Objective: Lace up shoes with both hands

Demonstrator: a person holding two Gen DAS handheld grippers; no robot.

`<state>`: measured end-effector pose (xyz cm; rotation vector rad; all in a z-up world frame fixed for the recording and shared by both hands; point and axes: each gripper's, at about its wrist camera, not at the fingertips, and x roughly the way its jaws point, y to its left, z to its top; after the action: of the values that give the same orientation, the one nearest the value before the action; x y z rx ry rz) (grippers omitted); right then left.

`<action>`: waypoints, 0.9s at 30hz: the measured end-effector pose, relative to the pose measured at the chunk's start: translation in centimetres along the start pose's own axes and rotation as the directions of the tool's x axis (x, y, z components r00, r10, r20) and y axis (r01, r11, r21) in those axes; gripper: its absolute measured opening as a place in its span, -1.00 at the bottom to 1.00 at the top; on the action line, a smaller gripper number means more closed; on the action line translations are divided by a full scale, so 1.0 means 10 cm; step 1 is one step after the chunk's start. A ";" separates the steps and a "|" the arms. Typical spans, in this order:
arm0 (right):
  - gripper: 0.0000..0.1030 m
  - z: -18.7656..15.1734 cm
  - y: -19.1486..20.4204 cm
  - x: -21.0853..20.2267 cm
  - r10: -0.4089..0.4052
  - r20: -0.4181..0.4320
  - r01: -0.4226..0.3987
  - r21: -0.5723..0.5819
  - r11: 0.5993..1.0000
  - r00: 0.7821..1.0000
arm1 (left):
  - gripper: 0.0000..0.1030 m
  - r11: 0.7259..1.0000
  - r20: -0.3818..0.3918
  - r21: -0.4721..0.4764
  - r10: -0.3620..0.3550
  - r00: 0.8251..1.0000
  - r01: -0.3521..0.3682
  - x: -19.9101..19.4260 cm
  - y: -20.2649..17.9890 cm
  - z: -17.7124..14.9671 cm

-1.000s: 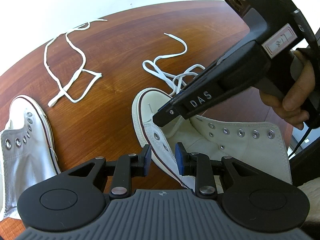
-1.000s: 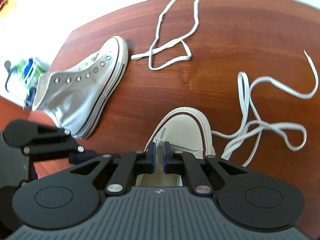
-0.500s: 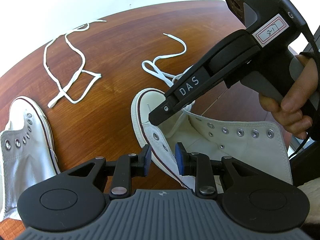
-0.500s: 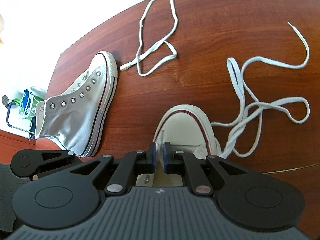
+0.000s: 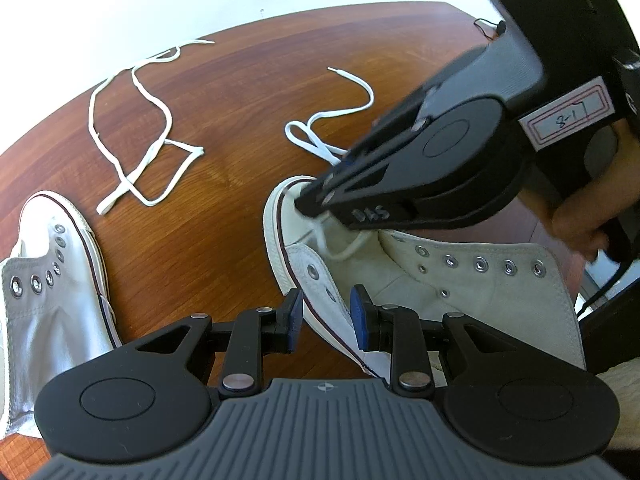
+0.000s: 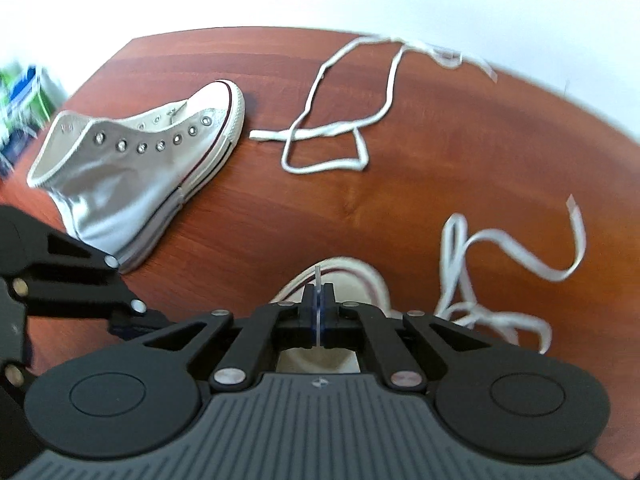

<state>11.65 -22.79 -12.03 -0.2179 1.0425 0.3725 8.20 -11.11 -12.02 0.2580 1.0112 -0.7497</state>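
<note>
From the left wrist, my left tool [image 5: 323, 316] has its blue pads part-open, straddling the side wall of the near white shoe [image 5: 460, 280] on the tabletop [image 5: 224, 184]. From the right wrist, my right tool [image 6: 318, 312] is clamped tight on the lace tip [image 6: 317, 280] over that shoe's toe; the other shoe [image 6: 132, 168] lies well apart.
</note>
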 end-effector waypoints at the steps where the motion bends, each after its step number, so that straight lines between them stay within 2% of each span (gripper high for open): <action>1: -0.98 0.00 0.01 -0.01 -0.024 0.006 0.024 -0.041 0.999 1.000 | -0.44 1.000 0.000 0.000 0.000 1.000 0.000 0.00 0.00 0.00; 5: -0.98 -0.03 0.07 0.01 -0.065 0.006 0.065 -0.188 0.980 0.998 | -0.43 1.000 0.002 -0.011 0.008 1.000 -0.008 0.01 -0.06 0.02; 11: -0.98 -0.12 0.17 -0.01 0.026 -0.042 -0.038 -0.317 0.948 0.999 | -0.44 1.000 0.003 -0.015 0.009 1.000 -0.009 -0.01 -0.07 0.01; 21: -0.98 -0.29 0.23 0.03 0.072 -0.133 -0.120 -0.403 0.907 0.988 | -0.43 0.999 0.001 -0.030 0.012 1.000 -0.012 -0.04 -0.06 -0.02; 27: -0.98 -0.34 0.30 0.07 0.074 -0.133 -0.127 -0.454 0.882 0.988 | -0.43 0.999 0.005 -0.036 0.009 1.000 -0.009 -0.06 -0.06 -0.02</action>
<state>8.03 -21.15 -14.28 -0.6211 1.0661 0.7110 7.54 -11.18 -11.55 0.2295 1.0170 -0.7230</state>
